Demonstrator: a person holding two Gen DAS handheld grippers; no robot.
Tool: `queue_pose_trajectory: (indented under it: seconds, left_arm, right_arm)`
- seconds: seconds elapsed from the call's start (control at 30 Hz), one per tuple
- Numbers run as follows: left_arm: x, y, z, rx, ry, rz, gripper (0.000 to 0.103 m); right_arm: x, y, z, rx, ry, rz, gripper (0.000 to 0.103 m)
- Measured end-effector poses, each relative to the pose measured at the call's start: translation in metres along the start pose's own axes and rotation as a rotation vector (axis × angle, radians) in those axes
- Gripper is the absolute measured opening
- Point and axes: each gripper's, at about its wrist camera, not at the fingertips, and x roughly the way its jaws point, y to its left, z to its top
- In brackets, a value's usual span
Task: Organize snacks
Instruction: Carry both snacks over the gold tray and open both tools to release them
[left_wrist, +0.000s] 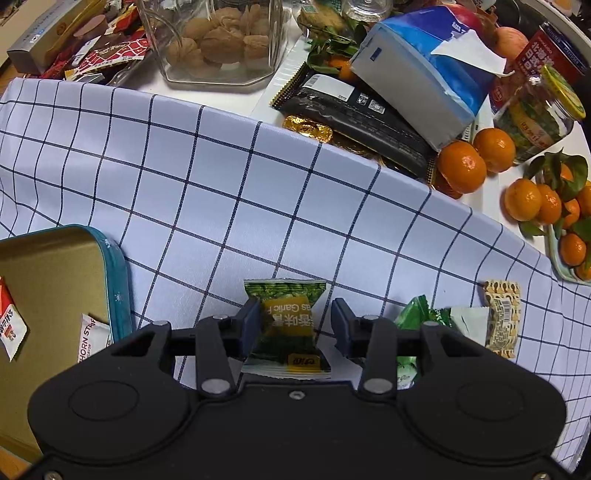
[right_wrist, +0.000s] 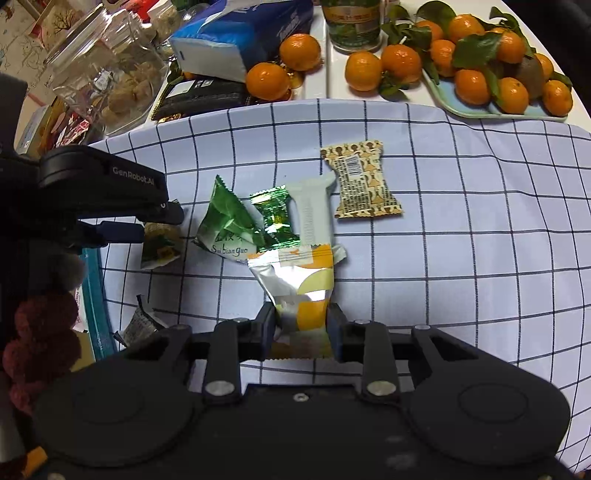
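My left gripper (left_wrist: 293, 319) is shut on a green garlic-pea packet (left_wrist: 286, 325); it also shows at the left of the right wrist view (right_wrist: 159, 245). My right gripper (right_wrist: 301, 325) is shut on a silver and orange snack packet (right_wrist: 299, 284). On the checked cloth (right_wrist: 461, 240) lie a green leaf-print packet (right_wrist: 225, 225), a small shiny green packet (right_wrist: 275, 218), a white packet (right_wrist: 314, 210) and a beige patterned packet (right_wrist: 360, 181). A gold tin with a teal rim (left_wrist: 114, 266) sits at the left and holds a few packets.
Beyond the cloth stand a glass jar of walnuts (left_wrist: 218, 40), a blue tissue pack (left_wrist: 417, 74), a black snack bag (left_wrist: 362, 118), a green jar (left_wrist: 535, 118), loose mandarins (left_wrist: 461, 166) and a tray of mandarins (right_wrist: 502, 85).
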Motion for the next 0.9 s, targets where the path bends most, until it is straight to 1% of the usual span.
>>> queue_pose_trajectory:
  seconds: [0.2, 0.3, 0.37, 0.47, 0.57, 0.6, 0.63, 0.73, 0.9]
  left_arm:
    - [0.006, 0.000, -0.001, -0.013, 0.009, 0.018, 0.050]
    - [0.009, -0.003, -0.002, -0.001, 0.017, 0.030, 0.050]
    - [0.013, -0.006, -0.003, 0.009, 0.033, 0.016, 0.050]
    - [0.018, -0.006, -0.005, -0.001, 0.056, -0.003, 0.050]
    - [0.018, -0.007, -0.005, -0.003, 0.051, -0.004, 0.048]
    - [0.018, -0.007, -0.006, -0.006, 0.048, -0.006, 0.046]
    - [0.018, -0.007, -0.006, -0.012, 0.048, -0.013, 0.044]
    - [0.016, -0.001, -0.010, -0.050, 0.045, -0.042, 0.043]
    - [-0.002, 0.011, -0.019, -0.060, -0.015, -0.030, 0.043]
  right_arm:
    - [-0.008, -0.003, -0.002, 0.015, -0.015, 0.020, 0.032]
    - [-0.008, -0.003, -0.002, 0.017, -0.016, 0.023, 0.032]
    - [-0.008, -0.003, -0.001, 0.020, -0.016, 0.025, 0.032]
    - [-0.009, -0.002, -0.001, 0.027, -0.017, 0.029, 0.032]
    - [-0.010, 0.000, -0.001, 0.028, -0.021, 0.034, 0.032]
    - [-0.011, 0.001, -0.001, 0.027, -0.023, 0.036, 0.032]
    - [-0.011, 0.001, -0.001, 0.027, -0.024, 0.038, 0.032]
    - [-0.012, 0.003, -0.001, 0.030, -0.029, 0.042, 0.032]
    - [-0.018, 0.004, 0.001, 0.059, -0.049, 0.047, 0.032]
